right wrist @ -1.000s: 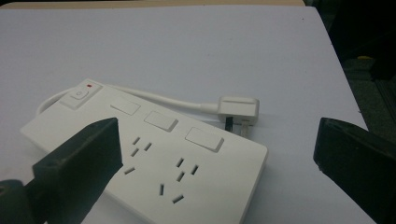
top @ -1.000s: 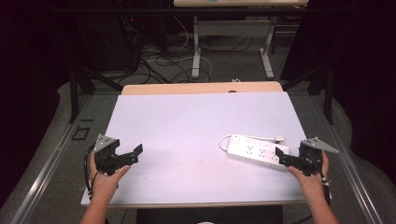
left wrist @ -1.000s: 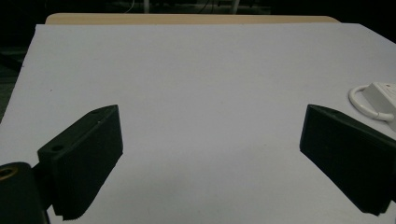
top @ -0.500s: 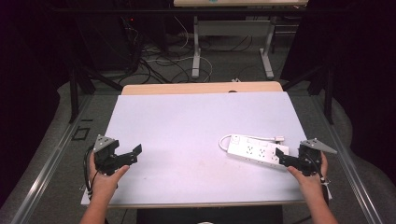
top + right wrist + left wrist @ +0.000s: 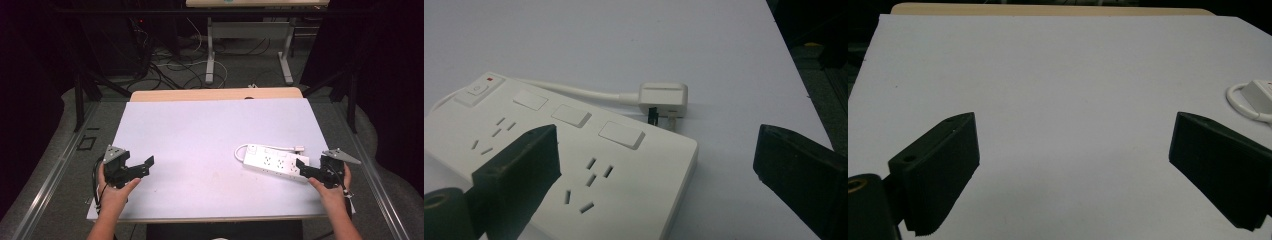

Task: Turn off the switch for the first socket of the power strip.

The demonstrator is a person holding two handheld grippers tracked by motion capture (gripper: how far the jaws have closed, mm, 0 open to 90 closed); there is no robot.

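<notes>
White power strip (image 5: 274, 163) lies flat on the bench (image 5: 210, 135), near-right part, long axis running left-far to right-near. Three switch buttons and socket groups on top, a small switch with a red dot at its far-left end, seen in the right gripper view (image 5: 559, 150). Its white cord (image 5: 260, 147) loops from the left end along the far side to the plug (image 5: 663, 100), which lies on the bench just beside the strip's far edge; whether plug touches strip is hard to tell. Right gripper (image 5: 312, 171) sits at the strip's right-near end, fingers wide apart, one finger (image 5: 519, 170) over the strip's top, the other (image 5: 804, 175) off past its end; contact unclear. Held by the right hand (image 5: 330, 187) at the near-right bench edge. Left gripper (image 5: 137, 167) well apart from the strip, near-left part of the bench, held by the left hand (image 5: 114, 192), fingers spread wide over bare bench surface (image 5: 1063, 100). Cord loop shows at the right edge of the left gripper view (image 5: 1243, 100).
</notes>
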